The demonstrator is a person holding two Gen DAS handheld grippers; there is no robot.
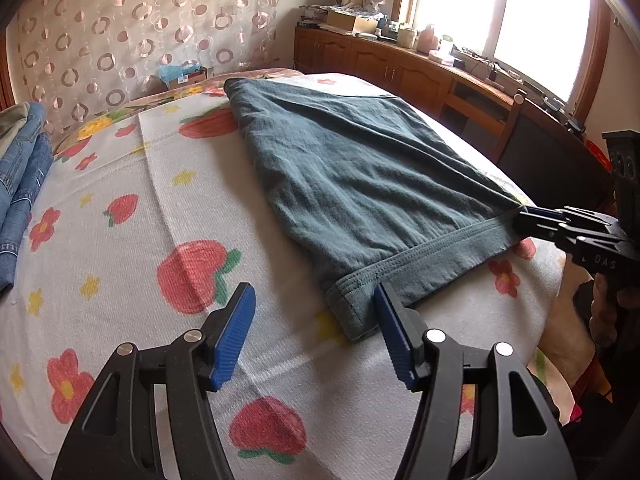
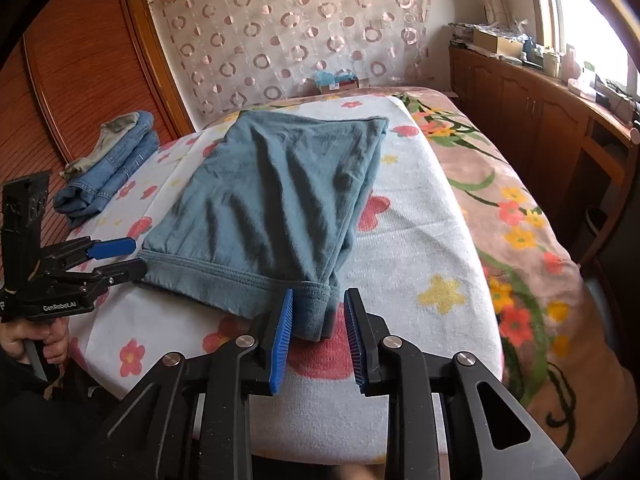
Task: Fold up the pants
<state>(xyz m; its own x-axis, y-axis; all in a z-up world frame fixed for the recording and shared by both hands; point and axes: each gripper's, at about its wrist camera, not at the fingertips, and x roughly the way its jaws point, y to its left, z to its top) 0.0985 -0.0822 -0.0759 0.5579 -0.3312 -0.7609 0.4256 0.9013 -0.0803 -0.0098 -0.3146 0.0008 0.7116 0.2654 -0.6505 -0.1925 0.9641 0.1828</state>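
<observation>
While one pair of teal pants (image 2: 276, 196) lies folded flat on the bed's strawberry-print towel (image 2: 416, 240), two tools work at its near waistband. The left tool (image 1: 316, 332) hangs with its blue pads spread wide, one pad beside the waistband corner, gripping nothing. The right tool (image 2: 318, 332) has its jaws part-way apart around the other waistband corner, the cloth between the pads but not pinched. One stack of folded jeans (image 2: 108, 168) sits near the bed's left edge, well apart from the pants. One wooden cabinet run (image 2: 532, 120) lines the window wall, cluttered on top.
</observation>
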